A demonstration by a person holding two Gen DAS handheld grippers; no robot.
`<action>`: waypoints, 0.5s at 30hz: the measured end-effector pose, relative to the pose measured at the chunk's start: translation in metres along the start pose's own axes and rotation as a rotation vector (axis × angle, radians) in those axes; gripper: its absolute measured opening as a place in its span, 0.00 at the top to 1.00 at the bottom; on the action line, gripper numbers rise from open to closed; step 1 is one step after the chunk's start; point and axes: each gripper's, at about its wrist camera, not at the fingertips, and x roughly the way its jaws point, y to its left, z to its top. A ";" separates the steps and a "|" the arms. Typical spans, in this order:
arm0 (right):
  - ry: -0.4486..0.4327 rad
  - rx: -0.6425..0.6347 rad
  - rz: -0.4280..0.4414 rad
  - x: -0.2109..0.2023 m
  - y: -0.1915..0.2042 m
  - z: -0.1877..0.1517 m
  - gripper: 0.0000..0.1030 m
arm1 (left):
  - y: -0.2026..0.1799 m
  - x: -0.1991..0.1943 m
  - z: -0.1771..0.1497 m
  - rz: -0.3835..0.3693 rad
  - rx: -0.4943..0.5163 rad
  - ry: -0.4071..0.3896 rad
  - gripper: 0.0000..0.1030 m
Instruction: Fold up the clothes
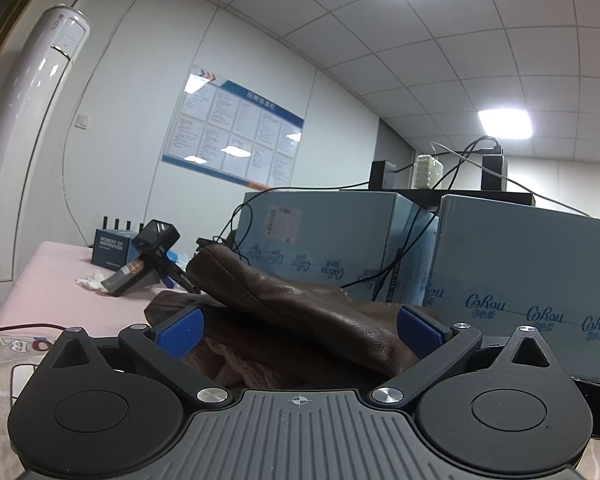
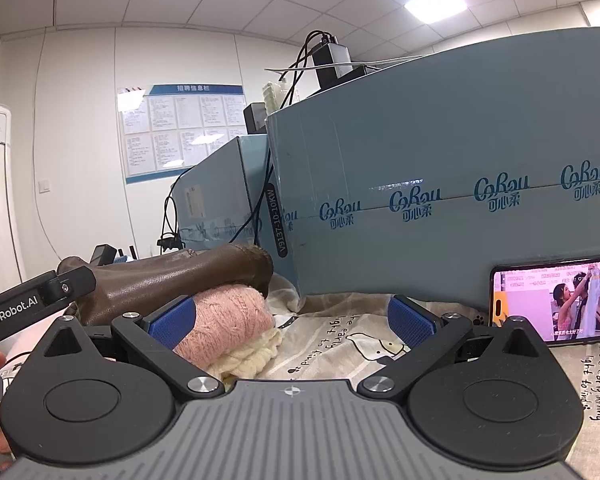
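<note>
My right gripper (image 2: 292, 322) sits wide open over the printed bedsheet (image 2: 340, 344). Folded pink knit sweater (image 2: 228, 320) touches its left pad, brown leather jacket (image 2: 172, 276) piled on top, lit smartphone (image 2: 556, 304) far right.

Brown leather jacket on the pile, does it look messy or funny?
Yes. The brown leather jacket lies crumpled and slanted across the folded pink knit sweater and cream knit, one sleeve end overhanging. Both open hand-held grippers hold nothing.
</note>
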 end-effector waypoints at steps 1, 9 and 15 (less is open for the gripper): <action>0.000 0.000 0.000 0.000 0.000 0.000 0.00 | 0.000 0.000 0.000 -0.001 -0.001 0.000 0.00; 0.001 0.001 0.000 0.000 -0.001 0.000 0.00 | 0.000 -0.001 0.000 -0.010 0.003 -0.005 0.00; 0.001 0.002 0.001 0.000 -0.001 0.000 0.00 | 0.000 -0.001 -0.001 -0.014 0.008 -0.004 0.00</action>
